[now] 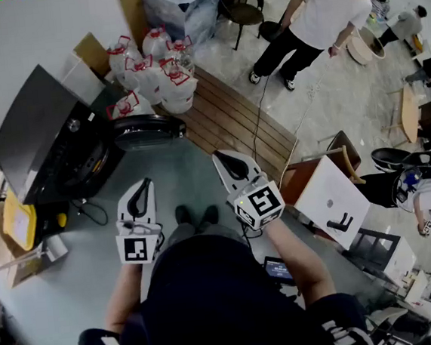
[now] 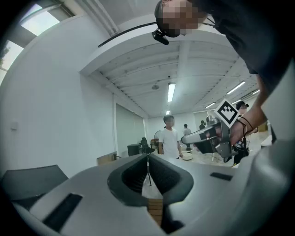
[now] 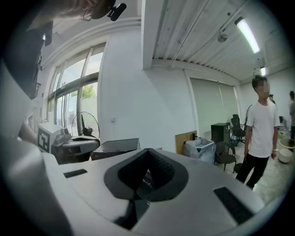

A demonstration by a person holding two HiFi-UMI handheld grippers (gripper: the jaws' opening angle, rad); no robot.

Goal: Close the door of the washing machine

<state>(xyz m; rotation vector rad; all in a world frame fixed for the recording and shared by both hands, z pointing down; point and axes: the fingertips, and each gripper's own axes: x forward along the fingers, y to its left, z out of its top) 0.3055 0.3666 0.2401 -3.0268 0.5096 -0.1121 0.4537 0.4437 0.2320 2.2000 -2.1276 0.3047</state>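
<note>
The washing machine (image 1: 42,143) is a dark box at the left of the head view, with its drum opening facing right. Its round dark door (image 1: 149,130) stands swung open, edge-on toward me. My left gripper (image 1: 143,187) hovers below the door and apart from it, shut with nothing in it; its closed tips (image 2: 148,156) point level across the room. My right gripper (image 1: 225,159) floats to the right of the door, also shut and empty, not touching it. In the right gripper view the closed tips (image 3: 148,150) point past a dark panel (image 3: 119,146).
Several water jugs (image 1: 156,67) stand behind the door beside a wooden platform (image 1: 234,124). A person in a white shirt (image 1: 314,14) stands further back. A white box (image 1: 332,198) sits at my right, a yellow item (image 1: 19,221) at my left. A fan (image 3: 85,125) stands by the window.
</note>
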